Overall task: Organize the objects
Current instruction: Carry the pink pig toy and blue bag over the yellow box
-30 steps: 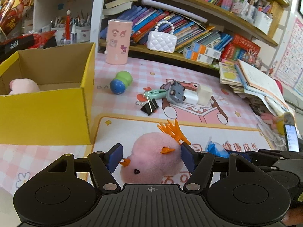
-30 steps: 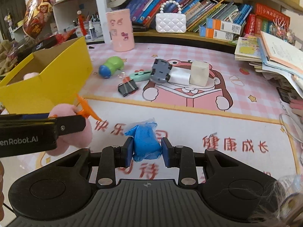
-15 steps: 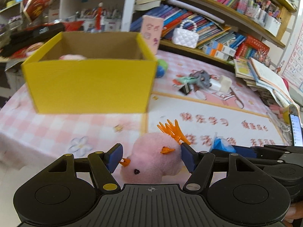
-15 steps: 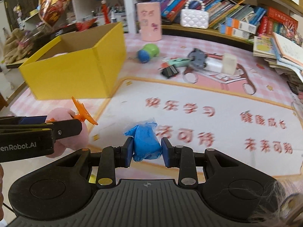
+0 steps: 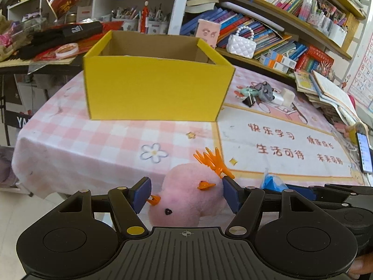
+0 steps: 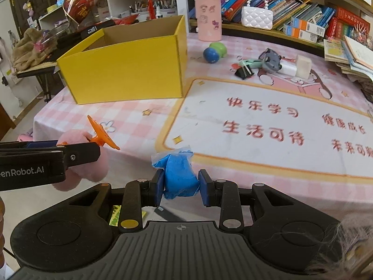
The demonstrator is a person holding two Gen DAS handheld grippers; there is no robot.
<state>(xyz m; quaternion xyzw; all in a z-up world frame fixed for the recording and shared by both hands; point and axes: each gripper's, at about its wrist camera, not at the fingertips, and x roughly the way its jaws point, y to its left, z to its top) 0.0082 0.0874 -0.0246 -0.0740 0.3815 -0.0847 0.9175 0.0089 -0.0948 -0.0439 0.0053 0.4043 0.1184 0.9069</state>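
Near the tabletop's (image 5: 70,144) front edge, a pink plush chick (image 5: 186,200) is pinched in the left tongs (image 5: 186,194) and a blue bag (image 6: 179,177) is squeezed in the right tongs (image 6: 180,187).

Bright, even daylight in both views; soft shadows only; strong fisheye bending at the edges, beyond the jaws the shelves (image 5: 268,11) curve; slight blur far ahead; no harsh glare.

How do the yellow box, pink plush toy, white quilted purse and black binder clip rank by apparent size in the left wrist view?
1. yellow box
2. pink plush toy, enlarged by nearness
3. white quilted purse
4. black binder clip
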